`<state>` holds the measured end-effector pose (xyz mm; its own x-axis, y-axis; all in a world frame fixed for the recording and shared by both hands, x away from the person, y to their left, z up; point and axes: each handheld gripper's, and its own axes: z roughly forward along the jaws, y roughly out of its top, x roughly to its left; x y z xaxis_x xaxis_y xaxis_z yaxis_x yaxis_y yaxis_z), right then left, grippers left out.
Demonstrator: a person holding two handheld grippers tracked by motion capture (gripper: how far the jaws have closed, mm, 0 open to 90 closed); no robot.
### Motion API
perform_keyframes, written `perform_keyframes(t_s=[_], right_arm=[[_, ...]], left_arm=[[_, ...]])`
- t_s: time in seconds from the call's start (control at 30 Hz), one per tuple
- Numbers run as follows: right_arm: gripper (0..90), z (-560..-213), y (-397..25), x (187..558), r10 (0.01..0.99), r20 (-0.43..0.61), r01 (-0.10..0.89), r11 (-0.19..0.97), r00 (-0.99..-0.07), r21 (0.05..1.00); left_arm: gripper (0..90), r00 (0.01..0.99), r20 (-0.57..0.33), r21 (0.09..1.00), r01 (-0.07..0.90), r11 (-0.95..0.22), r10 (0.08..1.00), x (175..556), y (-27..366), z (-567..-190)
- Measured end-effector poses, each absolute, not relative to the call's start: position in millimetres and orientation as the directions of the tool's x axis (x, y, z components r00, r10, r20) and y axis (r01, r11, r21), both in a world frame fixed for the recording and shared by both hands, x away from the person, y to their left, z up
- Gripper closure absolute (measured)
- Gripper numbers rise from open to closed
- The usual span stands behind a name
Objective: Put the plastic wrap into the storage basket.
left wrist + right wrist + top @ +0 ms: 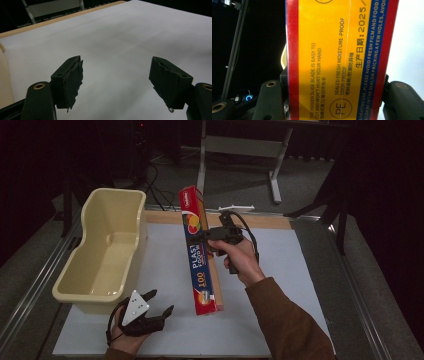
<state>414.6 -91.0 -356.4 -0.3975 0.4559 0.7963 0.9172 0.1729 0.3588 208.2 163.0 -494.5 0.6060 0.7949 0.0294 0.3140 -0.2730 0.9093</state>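
Note:
A long red, blue and yellow box of plastic food wrap point(199, 254) is lifted above the white table mat, running from far to near. My right gripper point(204, 236) is shut on the box about a third of the way down from its far end. In the right gripper view the box's yellow printed face point(337, 57) stands between both jaws. My left gripper point(161, 303) rests low near the front edge, just in front of the tub, jaws wide apart. In the left gripper view its fingertips point(72, 80) have nothing between them but bare white mat.
A cream plastic tub point(102, 252) stands empty on the left of the white mat point(280, 285). A wooden strip point(265, 221) runs along the mat's far edge. Beyond it stand metal table legs point(275, 180) and cables on the floor.

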Motion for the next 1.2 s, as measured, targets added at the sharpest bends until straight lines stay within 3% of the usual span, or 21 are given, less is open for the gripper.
perform_keyframes(t_s=[0.6,1.2], right_arm=[[41.2,-337.0,-49.5,441.7,0.410,0.828,0.924,0.149,-0.382,0.352],[41.2,-337.8,8.4,466.0,0.451,0.831,0.939,0.058,-0.327,0.338]], left_arm=[[26.6,0.622,0.042,0.906,0.305,-0.292,0.782,210.3,160.2,-496.2],[26.6,0.613,0.055,0.901,0.310,-0.304,0.788,211.7,160.0,-498.7]])
